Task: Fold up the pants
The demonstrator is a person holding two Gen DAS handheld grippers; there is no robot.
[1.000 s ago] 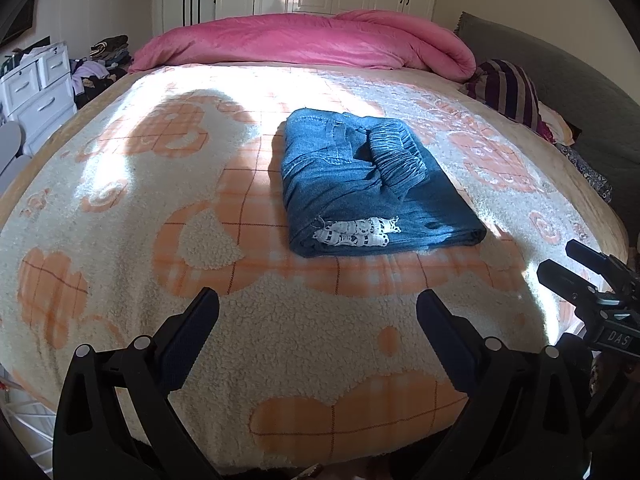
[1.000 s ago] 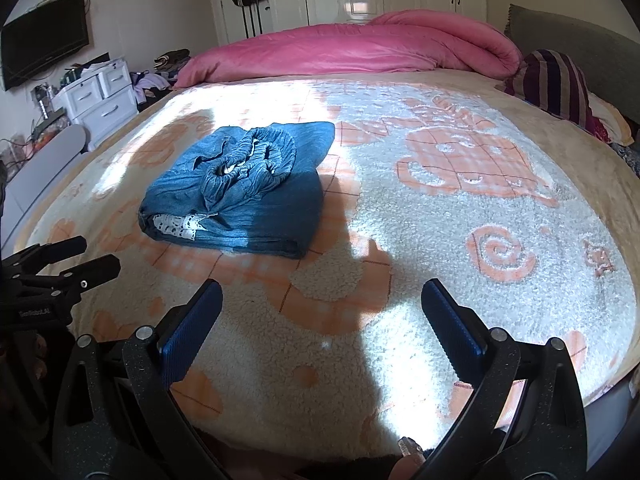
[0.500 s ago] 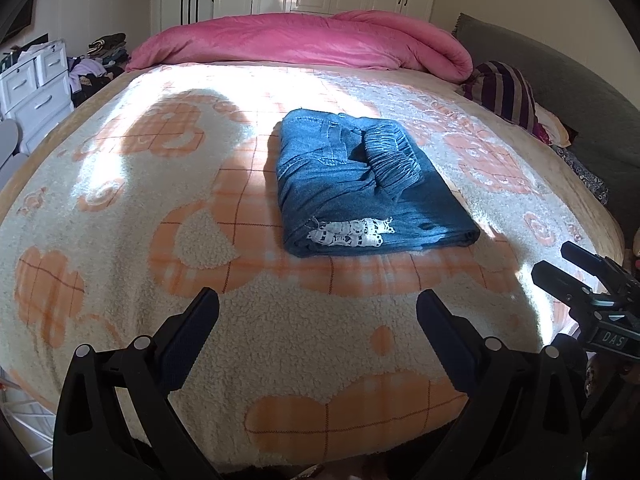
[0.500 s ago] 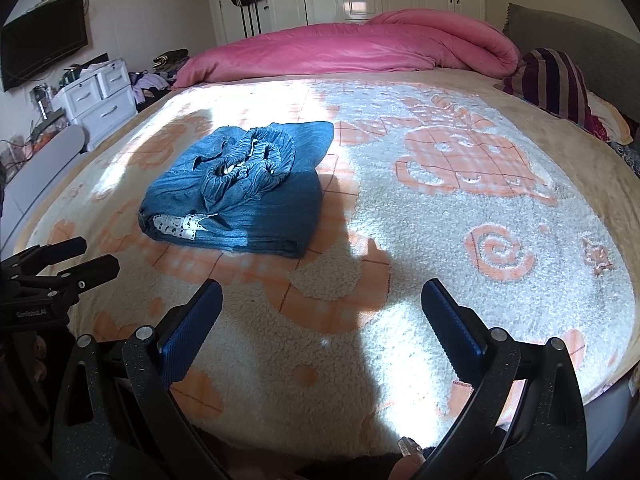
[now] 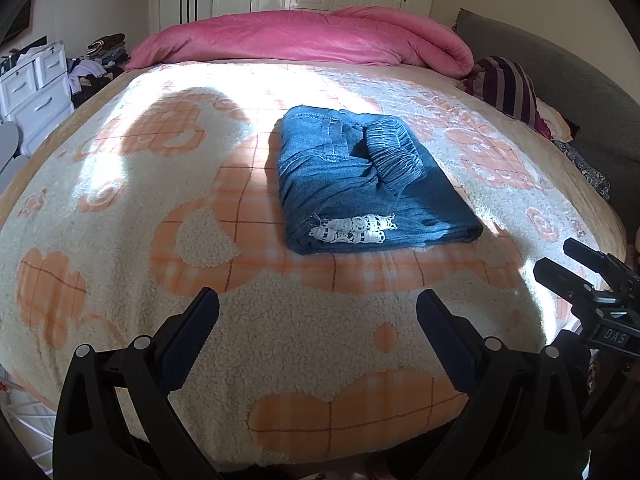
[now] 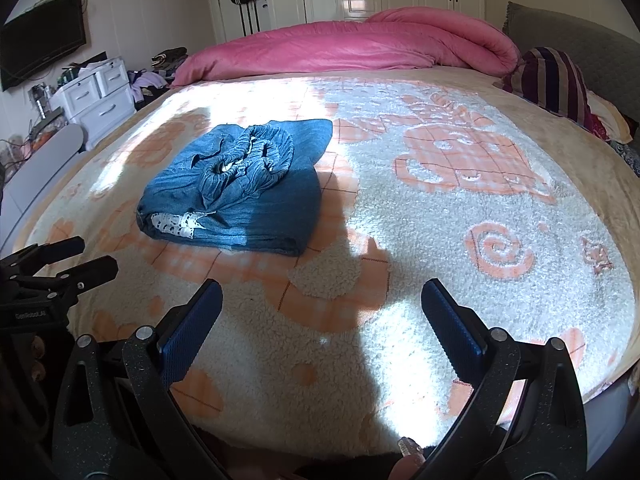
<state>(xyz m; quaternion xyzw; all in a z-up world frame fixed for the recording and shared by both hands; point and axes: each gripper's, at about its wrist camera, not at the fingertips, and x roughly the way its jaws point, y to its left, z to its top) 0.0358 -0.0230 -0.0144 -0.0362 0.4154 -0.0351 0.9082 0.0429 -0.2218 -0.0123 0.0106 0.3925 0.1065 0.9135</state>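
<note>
Denim pants (image 5: pixel 366 184) lie folded into a thick square on the fleecy cream-and-orange blanket (image 5: pixel 120 200), about mid-bed and nearer the foot edge than the far side, with the gathered waistband bunched on top and a strip of white lace (image 5: pixel 350 230) showing at the near fold. Along the far edge of the bed a pink quilt (image 5: pixel 304 42) is heaped, and a striped pillow (image 6: pixel 554 80) sits at the far right corner. Both tools hang back over the foot edge, well apart from the pants: the left gripper (image 5: pixel 318 316) has its jaws spread wide around nothing, and the right gripper (image 6: pixel 322 308) is equally wide and empty. White drawers (image 6: pixel 96 94) stand off the left side, their contents hidden.
</note>
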